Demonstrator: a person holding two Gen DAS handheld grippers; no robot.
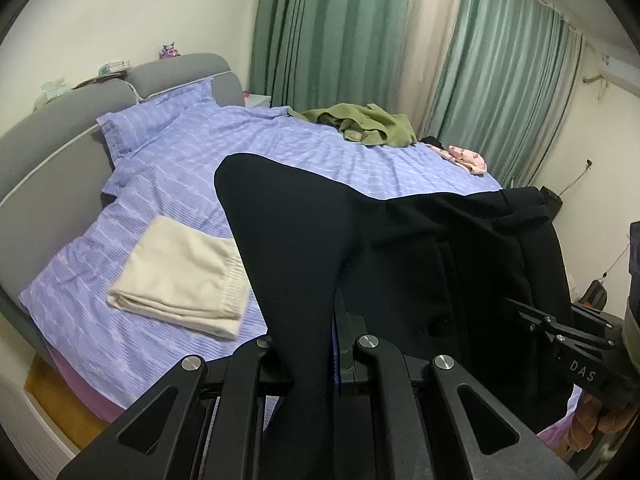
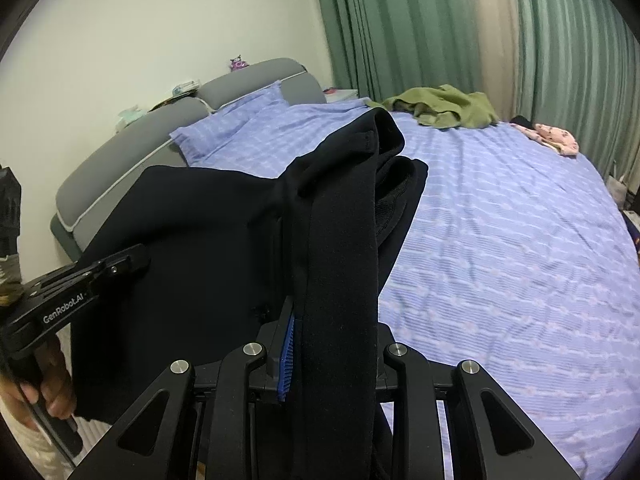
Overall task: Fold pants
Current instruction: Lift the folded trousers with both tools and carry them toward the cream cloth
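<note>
While both grippers carry it, the bed (image 1: 168,184) with its lilac striped sheet sits below, green curtains (image 1: 340,40) behind. Black pants (image 1: 320,240) hang in the air over the bed's near edge, stretched between the two. Folded cream garment (image 1: 180,276) lies on the sheet, olive garment (image 1: 360,128) near the far edge. Left gripper (image 1: 316,344) fingers nearly shut, clamped on the pants; right gripper (image 2: 336,344) fingers narrowly apart, pinching a thicker fold.

Dim, soft, fisheye-warped edges
</note>
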